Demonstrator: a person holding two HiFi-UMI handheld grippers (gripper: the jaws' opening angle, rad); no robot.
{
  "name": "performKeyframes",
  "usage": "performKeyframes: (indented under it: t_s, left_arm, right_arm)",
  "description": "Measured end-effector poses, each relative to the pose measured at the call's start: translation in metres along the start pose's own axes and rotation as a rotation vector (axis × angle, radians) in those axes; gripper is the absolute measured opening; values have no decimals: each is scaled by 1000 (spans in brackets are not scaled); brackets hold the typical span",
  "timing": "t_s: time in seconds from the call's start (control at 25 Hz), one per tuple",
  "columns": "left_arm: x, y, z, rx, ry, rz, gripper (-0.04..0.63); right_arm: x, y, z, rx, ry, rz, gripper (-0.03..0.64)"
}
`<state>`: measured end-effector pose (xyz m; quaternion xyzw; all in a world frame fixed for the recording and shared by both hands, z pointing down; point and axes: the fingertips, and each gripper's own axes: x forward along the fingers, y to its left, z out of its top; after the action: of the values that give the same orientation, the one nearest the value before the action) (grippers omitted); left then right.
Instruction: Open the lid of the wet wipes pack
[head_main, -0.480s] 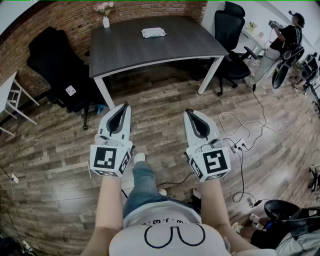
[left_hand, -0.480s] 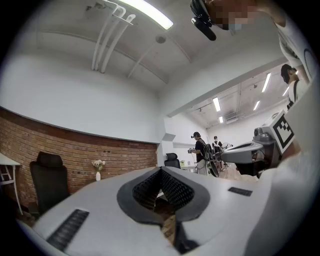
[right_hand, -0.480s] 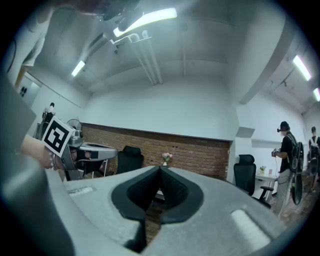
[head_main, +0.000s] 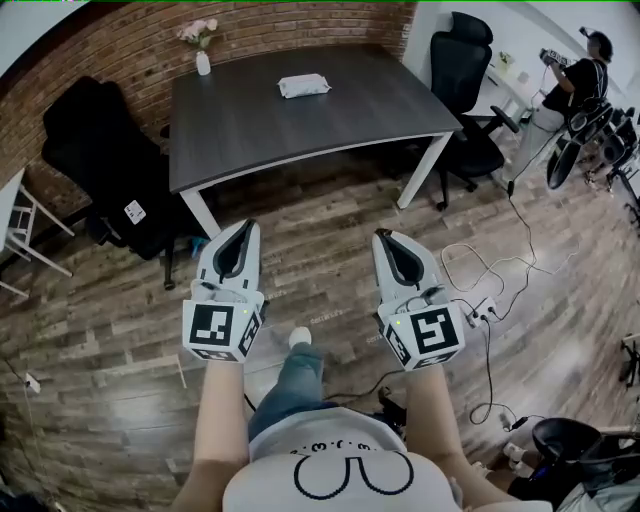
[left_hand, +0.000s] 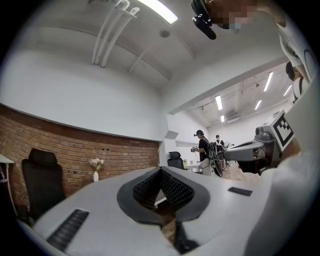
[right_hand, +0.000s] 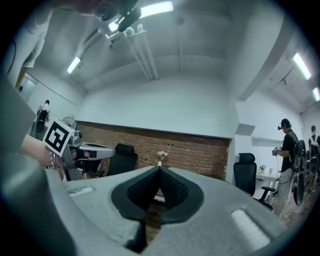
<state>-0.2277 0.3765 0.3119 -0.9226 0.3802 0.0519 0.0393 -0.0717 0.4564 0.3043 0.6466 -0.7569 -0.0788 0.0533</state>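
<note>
Two claws, the left claw (head_main: 244, 226) and the right claw (head_main: 386, 236), are held side by side in front of the person, over the wooden floor (head_main: 330, 250). Both are pinched fully together with nothing between them. They point toward a dark surface (head_main: 240, 130) well ahead, where the white wet wipes pack (head_main: 303, 86) lies flat near the far edge, untouched. Carrying them level and empty suits an approach, since the pack looks out of reach.

No words can be read from here. The left tongs (head_main: 244, 225) and right tongs (head_main: 384, 236) each carry a cube faced with black-and-white square codes, no letters. A white tag (head_main: 134, 211) on the black chair (head_main: 95, 140) and the shirt (head_main: 335, 470) print are too small to read
</note>
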Motion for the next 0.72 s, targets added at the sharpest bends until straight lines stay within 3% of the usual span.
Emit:
performKeyframes:
  t_s: [0.36, 0.72]
  left_arm:
    - [137, 99, -13, -17, 5, -40, -2]
    - [225, 149, -24, -28, 12, -48, -2]
  right_arm:
    - [162, -47, 0, 10, 4, -18, 0]
    - [256, -84, -7, -20, 30, -8, 2]
